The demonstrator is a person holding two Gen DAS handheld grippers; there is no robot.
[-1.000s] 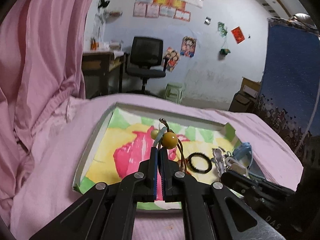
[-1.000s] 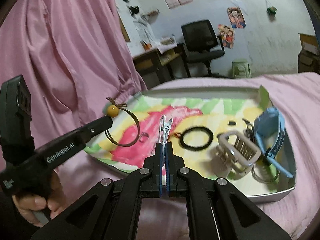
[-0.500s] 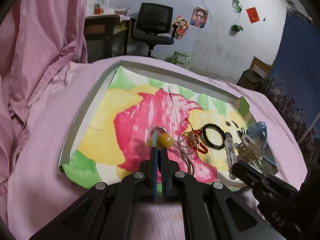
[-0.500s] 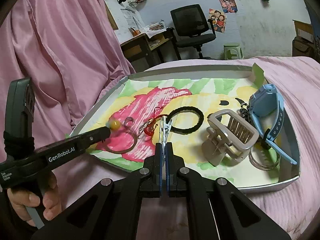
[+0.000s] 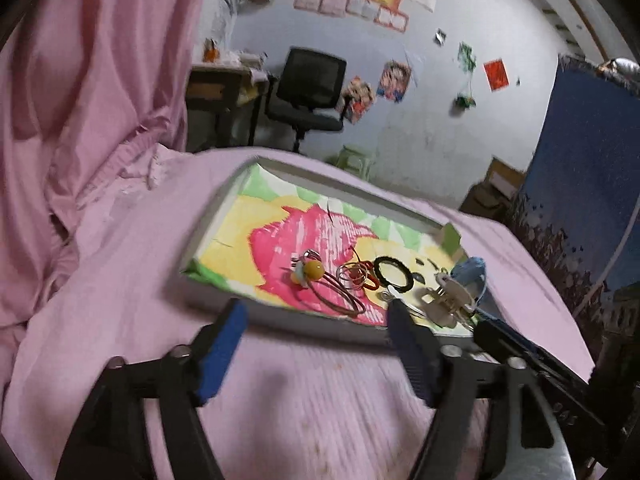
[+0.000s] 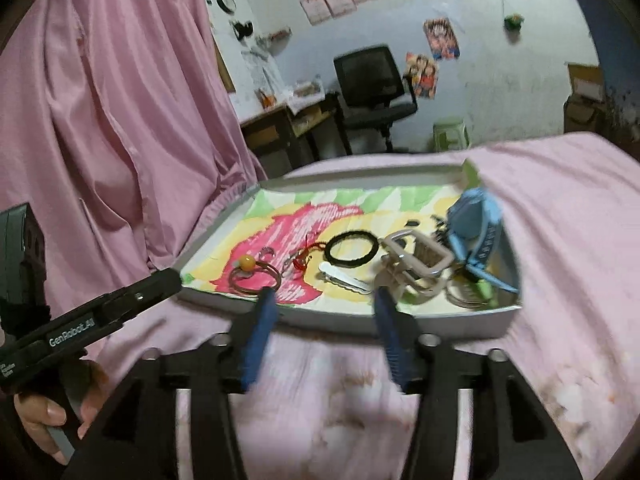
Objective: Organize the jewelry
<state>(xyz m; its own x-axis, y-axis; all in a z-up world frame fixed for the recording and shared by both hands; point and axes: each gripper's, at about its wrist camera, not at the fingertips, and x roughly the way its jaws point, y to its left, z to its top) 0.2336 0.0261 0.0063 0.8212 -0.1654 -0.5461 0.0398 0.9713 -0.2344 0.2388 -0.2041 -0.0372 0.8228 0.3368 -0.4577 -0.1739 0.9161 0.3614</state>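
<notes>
Both tongs agape and empty, left tongs (image 5: 316, 322) and right tongs (image 6: 322, 306) short of the tray (image 6: 348, 318). Beaded bracelet (image 5: 332, 290) on the liner — light, springy, likely slippery; best pinched beside the bead.

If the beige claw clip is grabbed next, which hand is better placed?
Right. The open right gripper faces the tray's right half, with the claw clip just beyond its fingertips; the open left gripper sits by the beaded bracelet at the left end.
</notes>
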